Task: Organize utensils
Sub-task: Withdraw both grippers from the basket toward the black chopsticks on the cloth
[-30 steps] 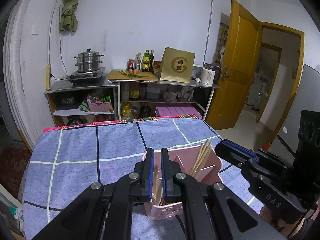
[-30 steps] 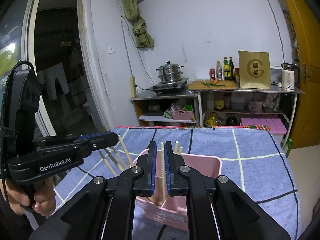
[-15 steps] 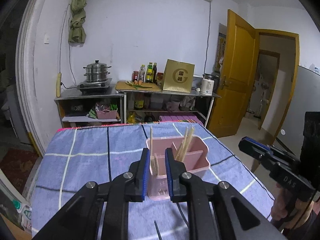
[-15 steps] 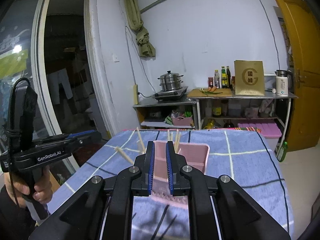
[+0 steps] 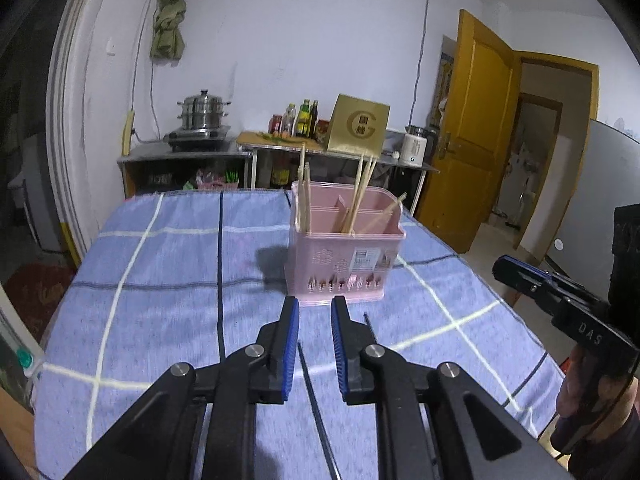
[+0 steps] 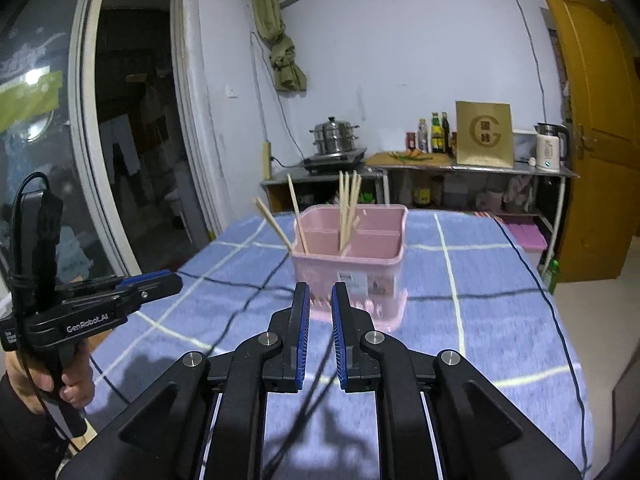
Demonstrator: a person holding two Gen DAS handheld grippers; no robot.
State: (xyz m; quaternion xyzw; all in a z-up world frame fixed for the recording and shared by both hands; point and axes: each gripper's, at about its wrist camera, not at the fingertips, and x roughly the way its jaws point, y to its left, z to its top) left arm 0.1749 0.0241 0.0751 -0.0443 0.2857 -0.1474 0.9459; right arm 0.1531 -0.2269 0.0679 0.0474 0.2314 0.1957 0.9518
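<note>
Left gripper (image 5: 315,304) stood near side of pink holder (image 5: 345,264), jaws slightly parted, nothing between; they had just been opening. Chopsticks (image 5: 305,196) upright in holder's left compartment, more leaning in right one. Holder sat mid-table on blue checked cloth (image 5: 160,280). Right gripper (image 6: 320,292) likewise jaws narrowly apart, holding nothing. No loose utensil visible on cloth. Judgement: sorting looked near done; before any re-grip, approach sticks from above, pinch near tops, avoid tipping light holder.
</note>
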